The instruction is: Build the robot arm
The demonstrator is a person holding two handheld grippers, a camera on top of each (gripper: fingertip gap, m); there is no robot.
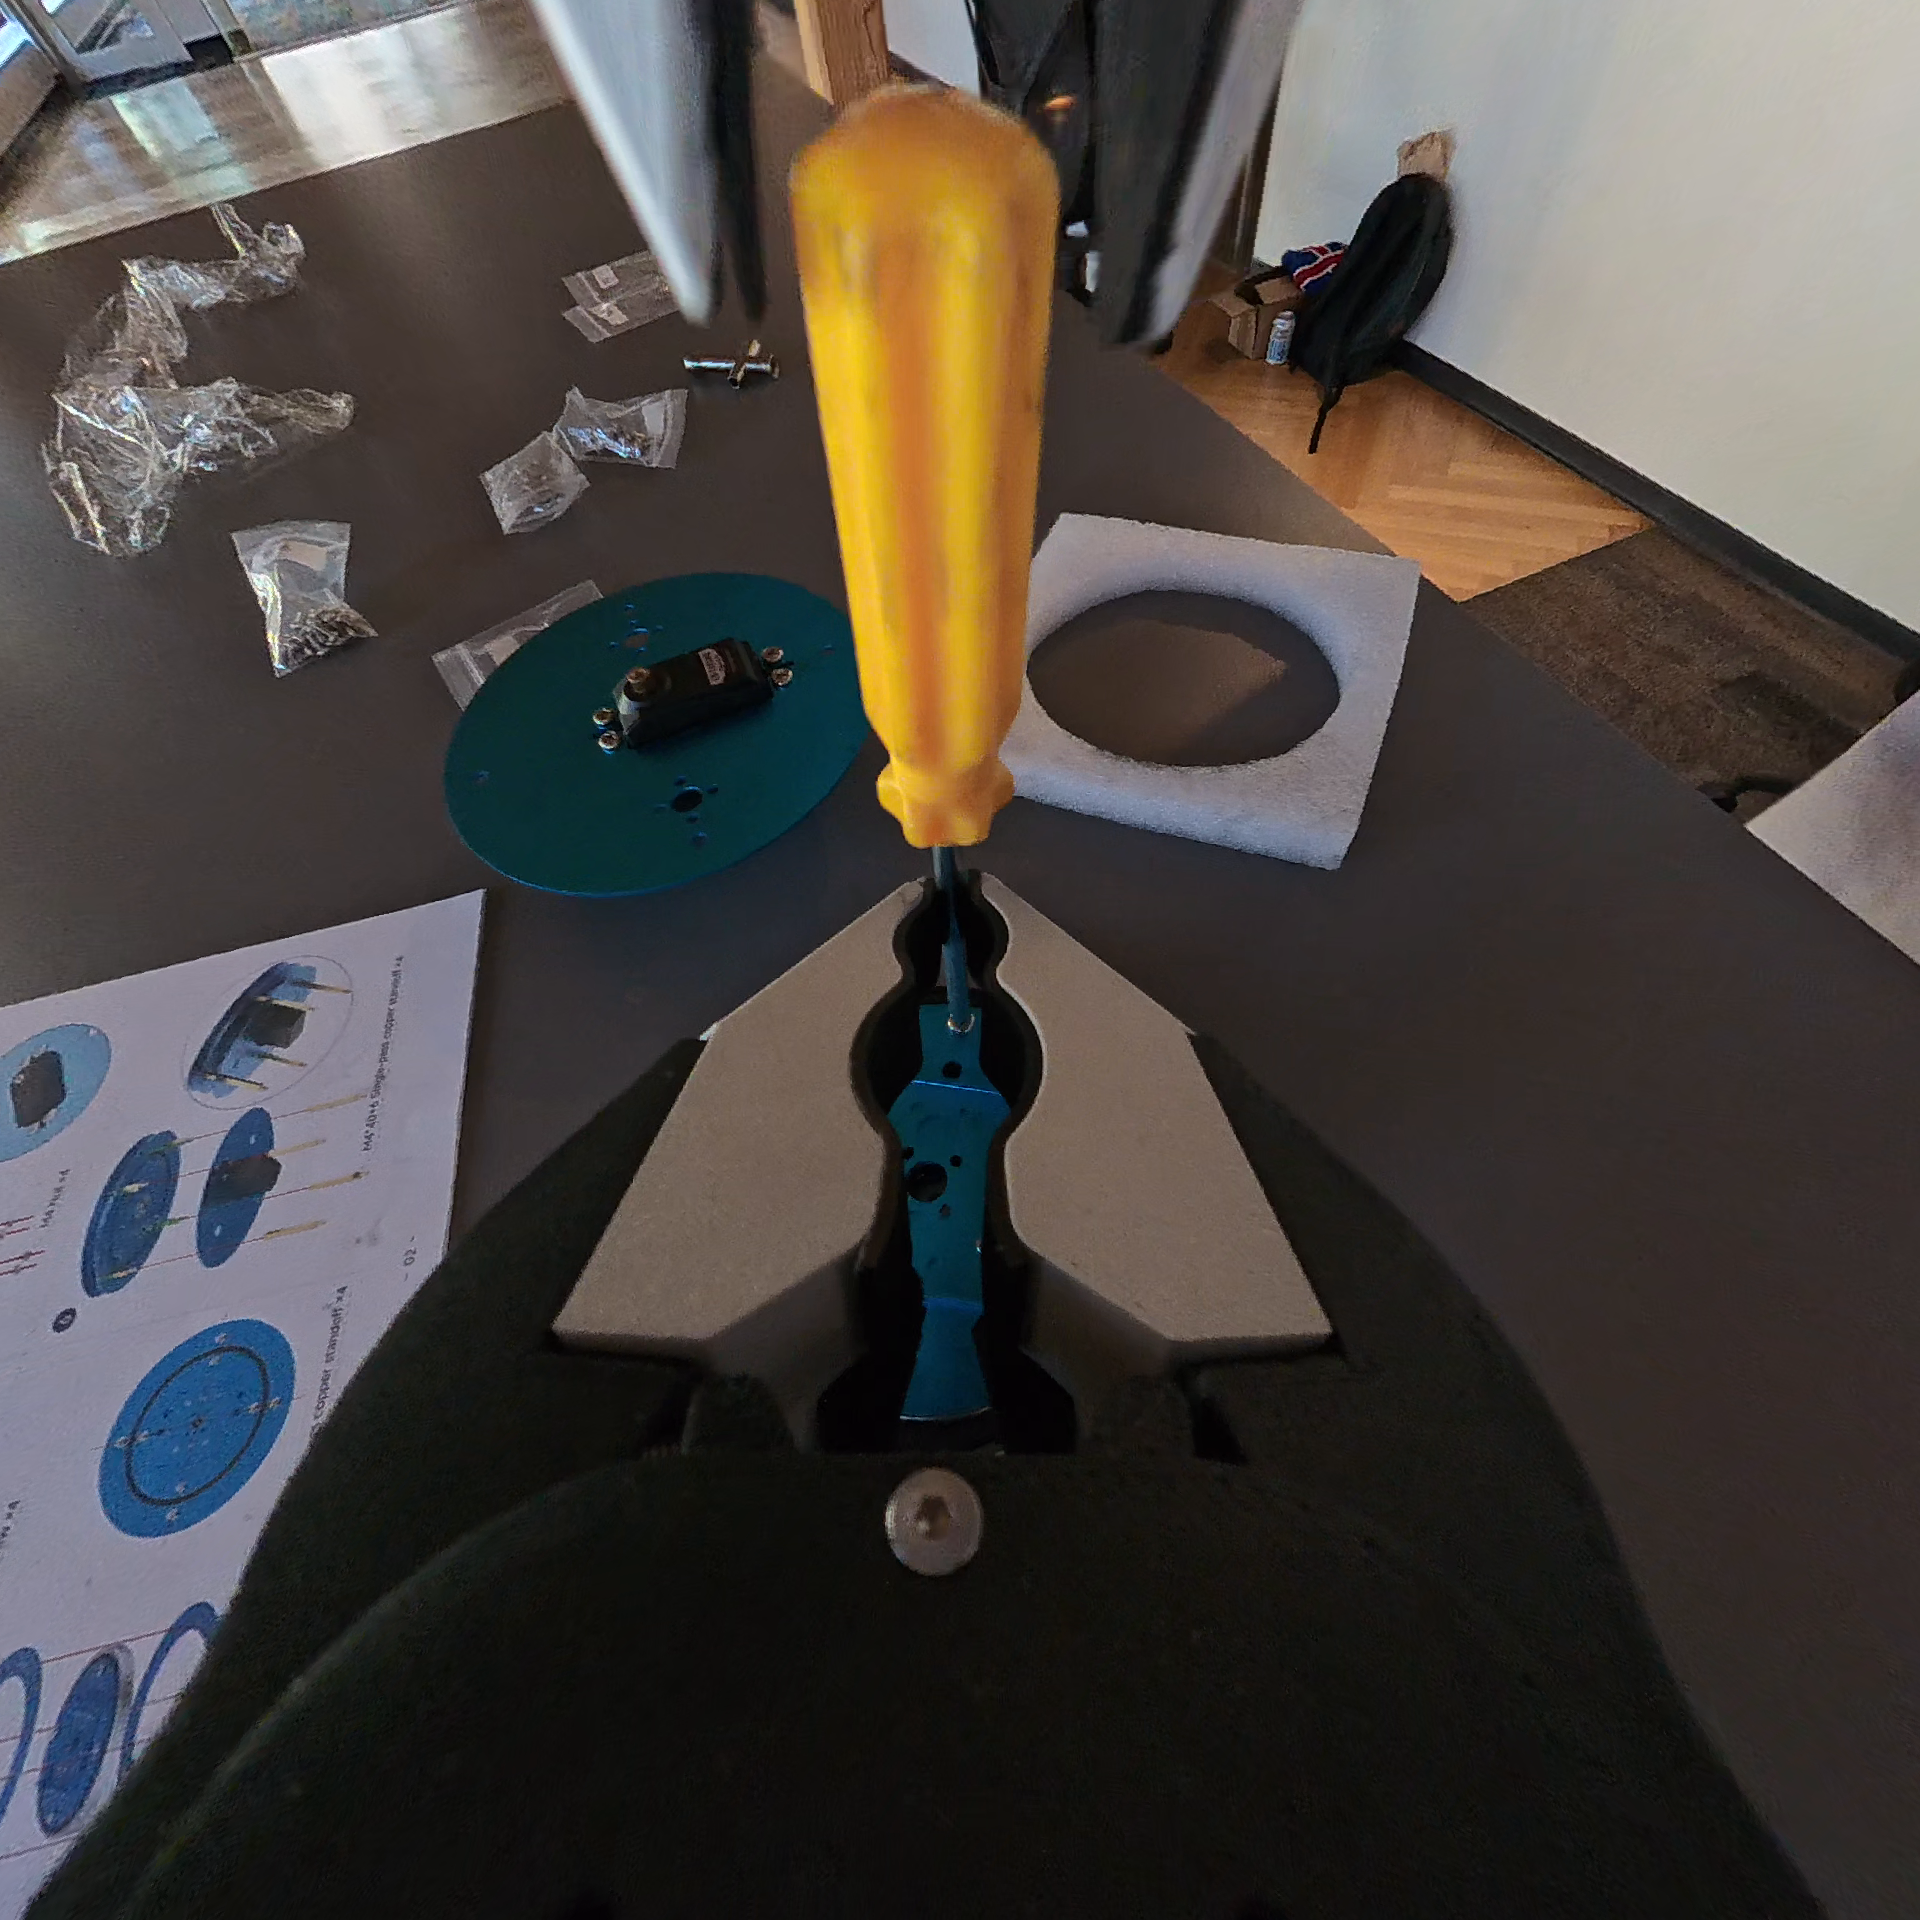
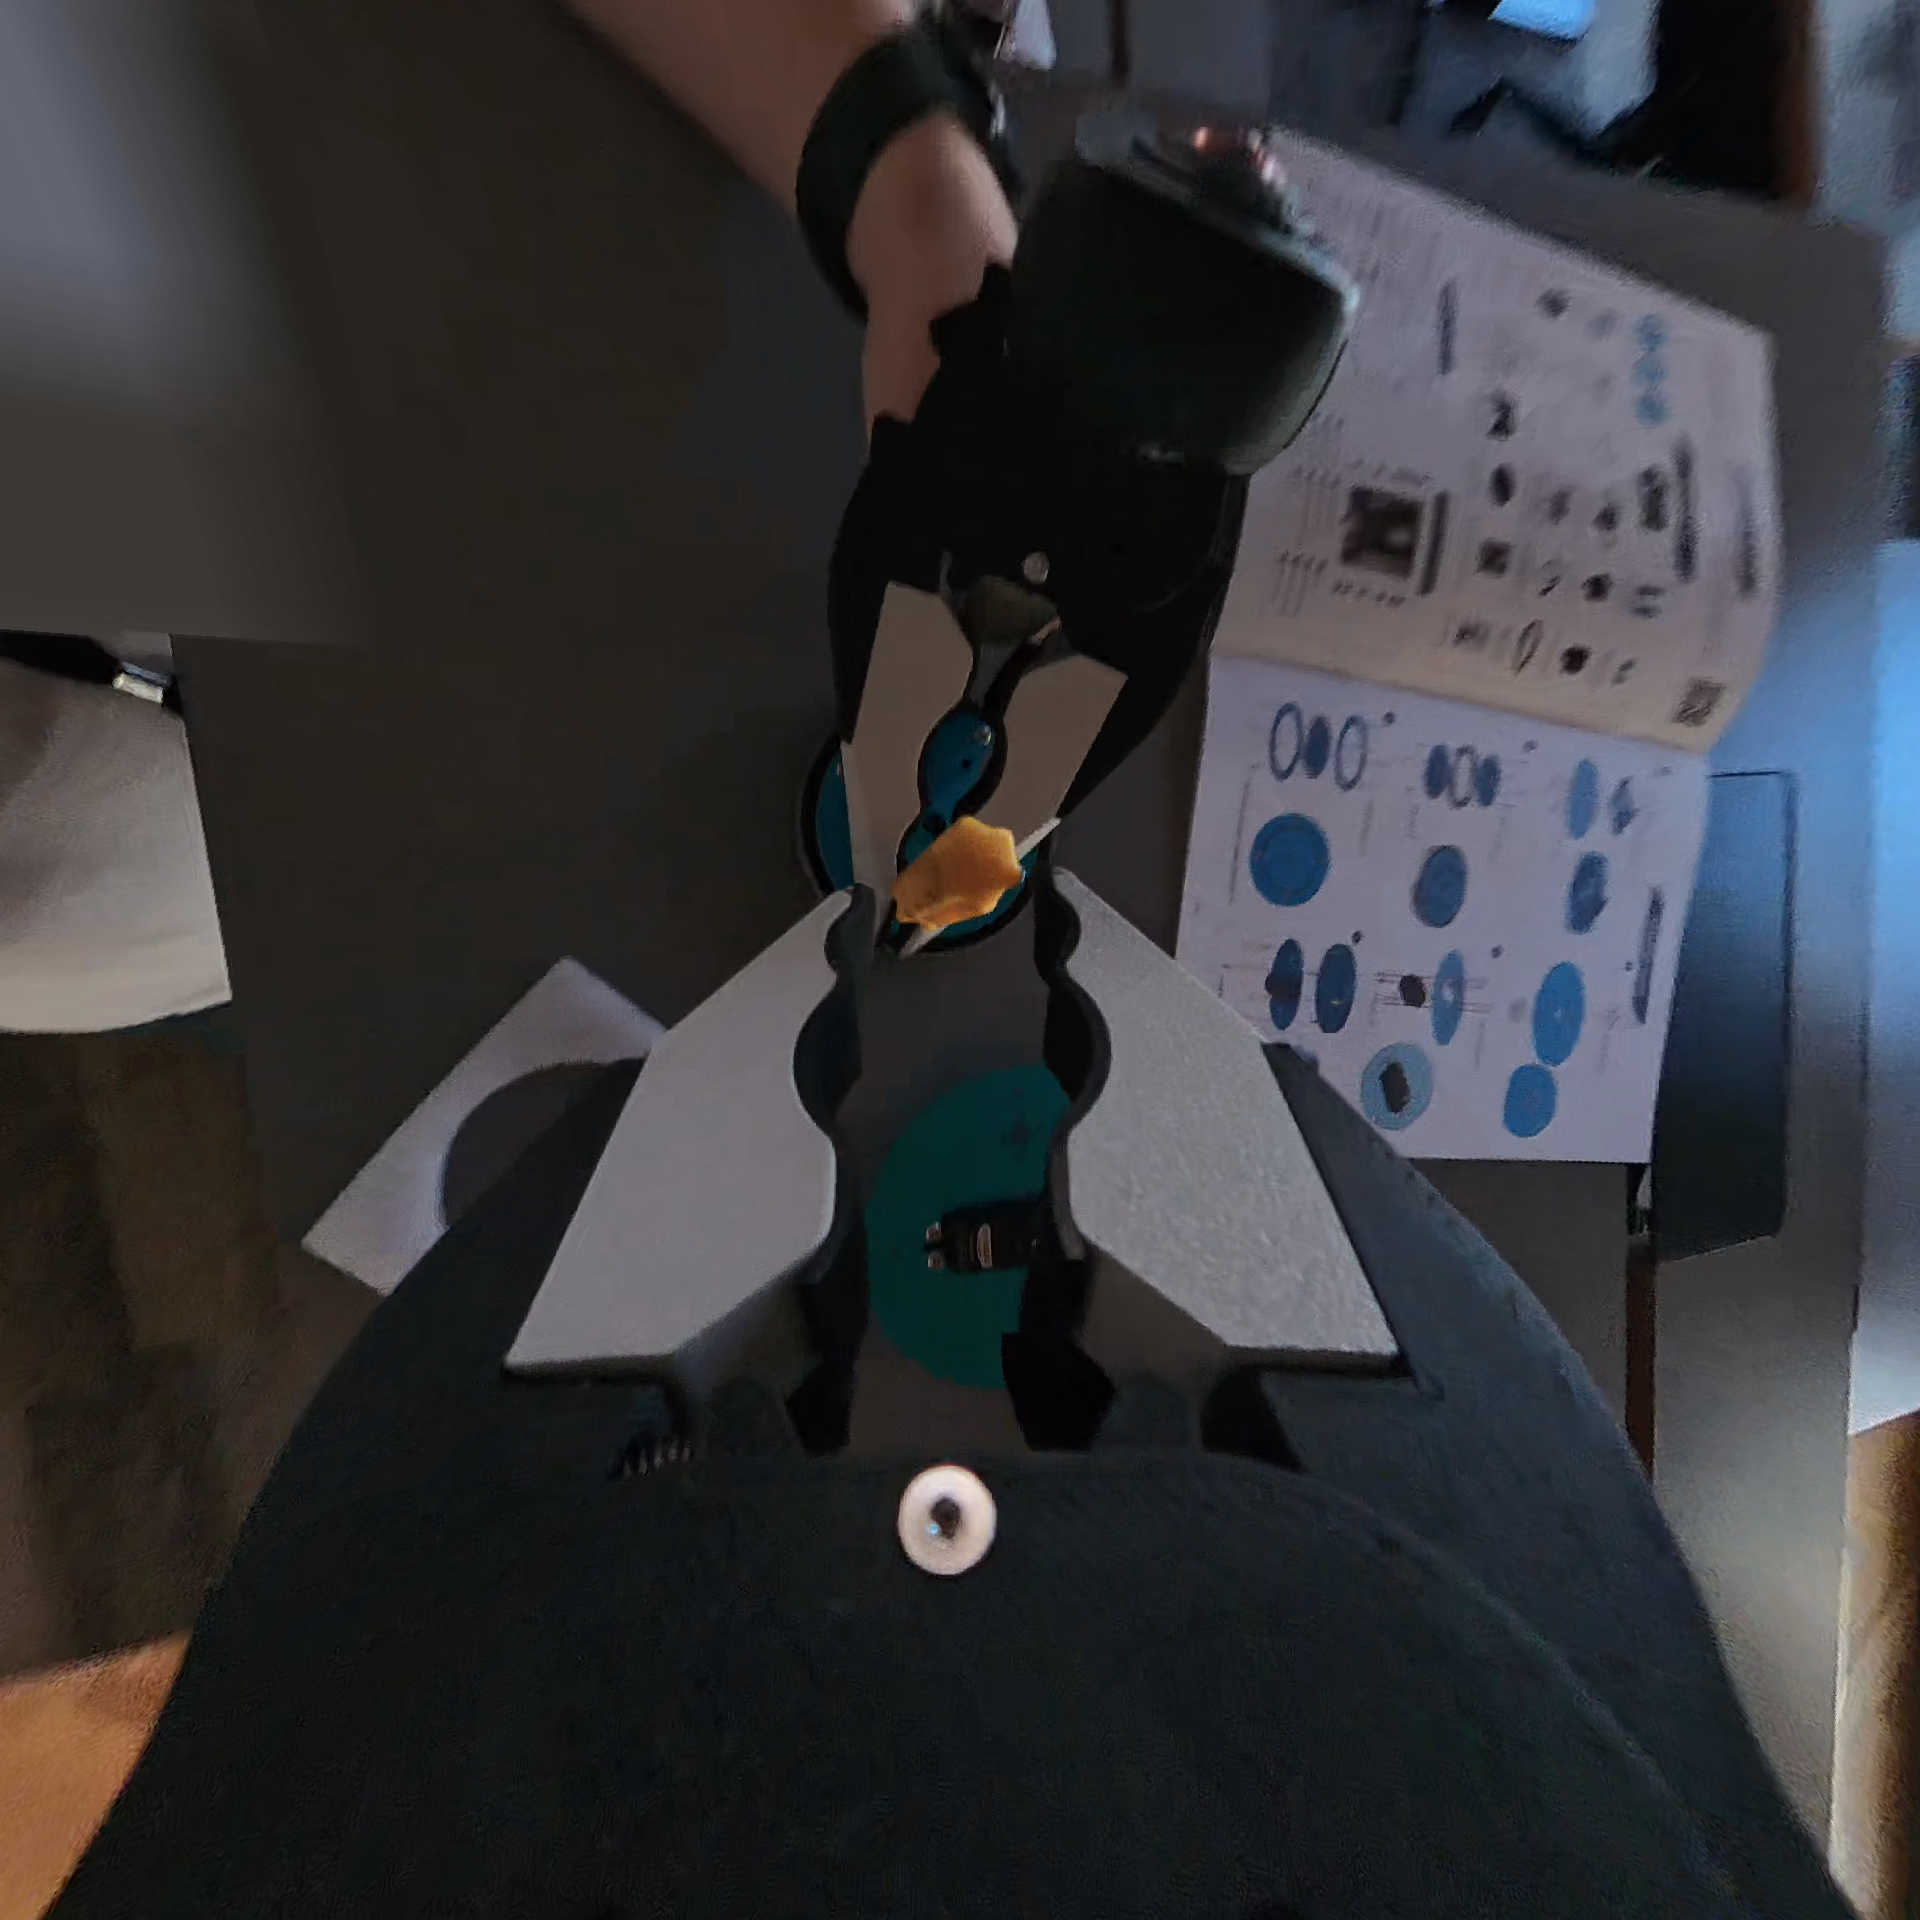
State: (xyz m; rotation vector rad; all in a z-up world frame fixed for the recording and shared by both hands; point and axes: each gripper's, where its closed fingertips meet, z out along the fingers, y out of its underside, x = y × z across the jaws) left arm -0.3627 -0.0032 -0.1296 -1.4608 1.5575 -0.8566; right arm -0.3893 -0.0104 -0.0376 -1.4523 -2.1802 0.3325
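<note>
Left tool (image 1: pixel 948 935): clamped on a blue plate (image 1: pixel 943 1195), held edge-on.
Right tool (image 2: pixel 951 935): apart, around the handle.
Screwdriver (image 1: pixel 928 468): one, yellow, tip on the plate.
Counter (image 1: pixel 1455 1039): one blue disc (image 1: pixel 582 800), one foam frame (image 1: pixel 1226 821).

Blue bracket (image 1: pixel 943 1226) jaw-clamped, yellow screwdriver (image 1: pixel 928 457) seemingly upright.

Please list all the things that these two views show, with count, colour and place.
Screwdriver: one, yellow, tip on plate.
Plate: one, blue, in left gripper.
Disc: one, teal, on table.
Servo: one, black, on disc.
Foam: one, white, beside disc.
Bags: several, clear, on table.
Wrench: one, metal, beyond bags.
Sheets: two, white, on table.
Backpack: one, black, on floor.
Left gripper: shut on plate.
Right gripper: open, flanking screwdriver.
</note>
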